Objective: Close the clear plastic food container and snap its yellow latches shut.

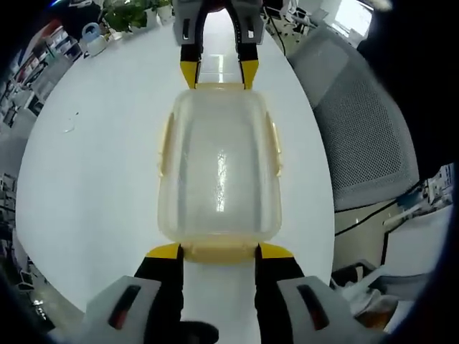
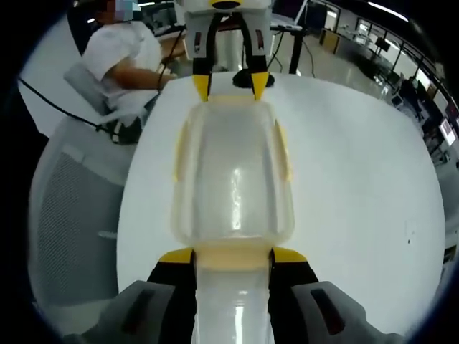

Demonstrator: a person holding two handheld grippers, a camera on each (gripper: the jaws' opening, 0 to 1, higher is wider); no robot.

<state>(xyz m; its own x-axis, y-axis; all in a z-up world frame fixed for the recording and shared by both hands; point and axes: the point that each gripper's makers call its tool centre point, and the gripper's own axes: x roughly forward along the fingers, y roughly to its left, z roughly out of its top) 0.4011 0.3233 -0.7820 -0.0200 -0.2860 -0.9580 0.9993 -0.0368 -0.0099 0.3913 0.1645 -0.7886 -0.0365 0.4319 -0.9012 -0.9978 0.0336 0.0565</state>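
A clear plastic food container (image 1: 219,168) with its lid on lies on the white table (image 1: 86,186), long axis running away from me. Pale yellow latches (image 1: 274,143) run along its sides. My left gripper (image 1: 220,252) stands open at the near short end, its yellow-tipped fingers (image 1: 166,251) straddling the end latch (image 1: 219,254). At the far end my right gripper (image 1: 219,75) is open too, tips touching that rim. In the right gripper view the container (image 2: 233,179) lies the same way, right gripper (image 2: 232,256) near, left gripper (image 2: 231,84) far.
A grey mesh chair (image 1: 366,143) stands by the table's right edge, also seen as the chair (image 2: 72,215) in the right gripper view. Potted plants (image 1: 129,14) sit at the far table edge. A person in white (image 2: 122,50) sits beyond the table (image 2: 358,186).
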